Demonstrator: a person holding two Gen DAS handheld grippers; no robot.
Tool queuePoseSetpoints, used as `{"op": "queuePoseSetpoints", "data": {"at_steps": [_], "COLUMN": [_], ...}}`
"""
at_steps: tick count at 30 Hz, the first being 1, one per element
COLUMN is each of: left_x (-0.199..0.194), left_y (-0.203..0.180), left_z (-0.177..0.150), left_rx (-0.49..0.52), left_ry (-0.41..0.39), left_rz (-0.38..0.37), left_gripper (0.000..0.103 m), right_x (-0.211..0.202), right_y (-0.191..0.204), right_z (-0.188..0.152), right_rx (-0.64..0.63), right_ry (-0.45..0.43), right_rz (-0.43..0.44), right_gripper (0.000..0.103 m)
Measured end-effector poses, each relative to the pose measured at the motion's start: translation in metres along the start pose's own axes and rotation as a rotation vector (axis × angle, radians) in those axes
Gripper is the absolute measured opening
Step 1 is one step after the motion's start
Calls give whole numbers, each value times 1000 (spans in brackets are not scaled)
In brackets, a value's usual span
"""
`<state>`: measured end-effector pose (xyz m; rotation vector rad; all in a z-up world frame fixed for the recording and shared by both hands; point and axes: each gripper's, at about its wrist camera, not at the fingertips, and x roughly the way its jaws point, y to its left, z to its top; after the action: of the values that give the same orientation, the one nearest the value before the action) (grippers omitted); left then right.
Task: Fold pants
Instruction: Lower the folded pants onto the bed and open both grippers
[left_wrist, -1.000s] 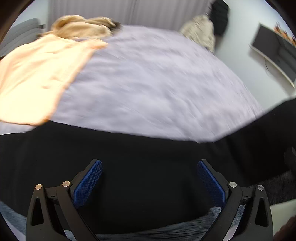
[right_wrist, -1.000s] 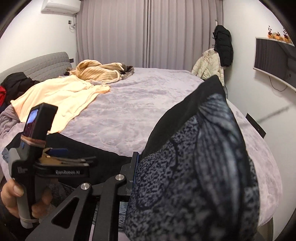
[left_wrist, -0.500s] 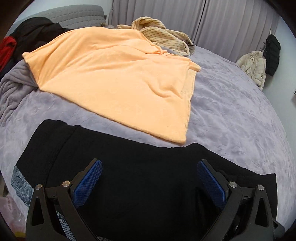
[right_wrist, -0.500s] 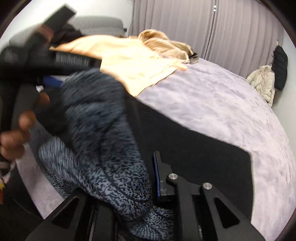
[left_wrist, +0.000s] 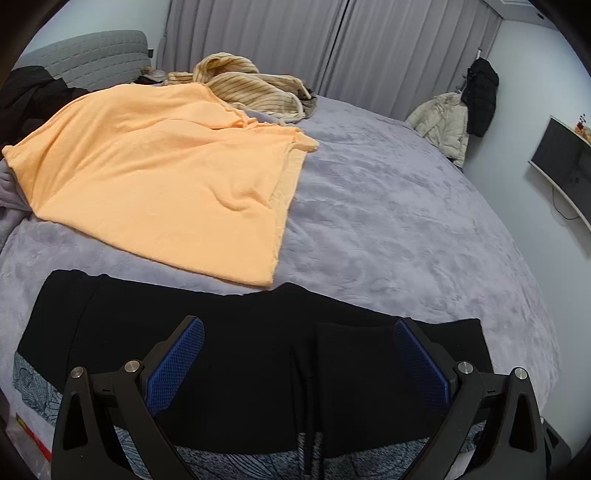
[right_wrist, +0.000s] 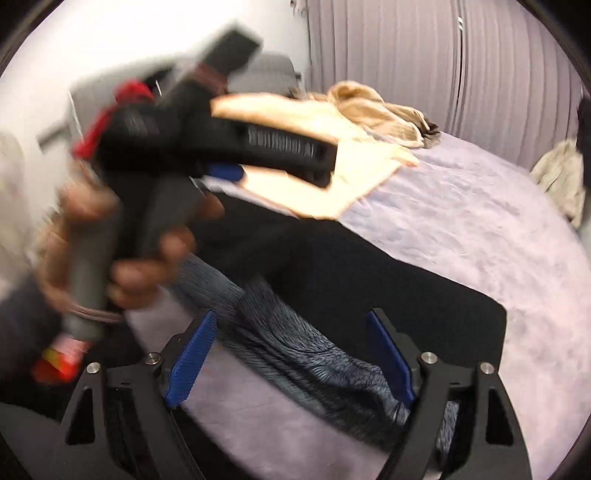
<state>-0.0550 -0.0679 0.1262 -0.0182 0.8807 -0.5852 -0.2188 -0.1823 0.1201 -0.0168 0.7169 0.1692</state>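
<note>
Both grippers hover spread: left gripper (left_wrist: 299, 365) wide over the black stretch-fabric pants (left_wrist: 240, 354), long axis crosswise beneath its fingers; right gripper (right_wrist: 291, 354) opening, pinching nothing, patterned cuff slack between its fingers

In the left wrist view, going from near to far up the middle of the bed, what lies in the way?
Black pants with a grey patterned lining → flat orange cloth → crumpled beige striped garment → grey pleated curtains.
</note>
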Motion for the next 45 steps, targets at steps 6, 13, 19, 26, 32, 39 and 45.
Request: {"op": "queuePoseSetpoints", "data": {"at_steps": [6,13,19,26,32,39,45], "left_x": [18,63,64,63,66,65,59], "left_y": [-35,-32,-31,-34,-34,-35,-13], "left_z": [-42,-80,-83,-85,-82,-62,-47], "left_rx": [118,152,136,129,118,94,58], "left_ry": [152,242,218,209,223,234,202], "left_rz": [-65,59,65,93,94,141,269], "left_gripper": [103,103,103,103,103,103,103], "right_x": [3,-13,16,64,30,5,8], "right_y": [-89,-119,-157,-196,-150,-86,-102], "right_z": [-48,-69,-45,-23,-38,-72,-16], "right_rx": [320,446,360,404,226,66,70], "right_ry": [118,71,83,106,163,294,160], "right_rz": [-14,189,252,319,66,-275,-490], "right_gripper": [103,103,103,103,102,103,103]}}
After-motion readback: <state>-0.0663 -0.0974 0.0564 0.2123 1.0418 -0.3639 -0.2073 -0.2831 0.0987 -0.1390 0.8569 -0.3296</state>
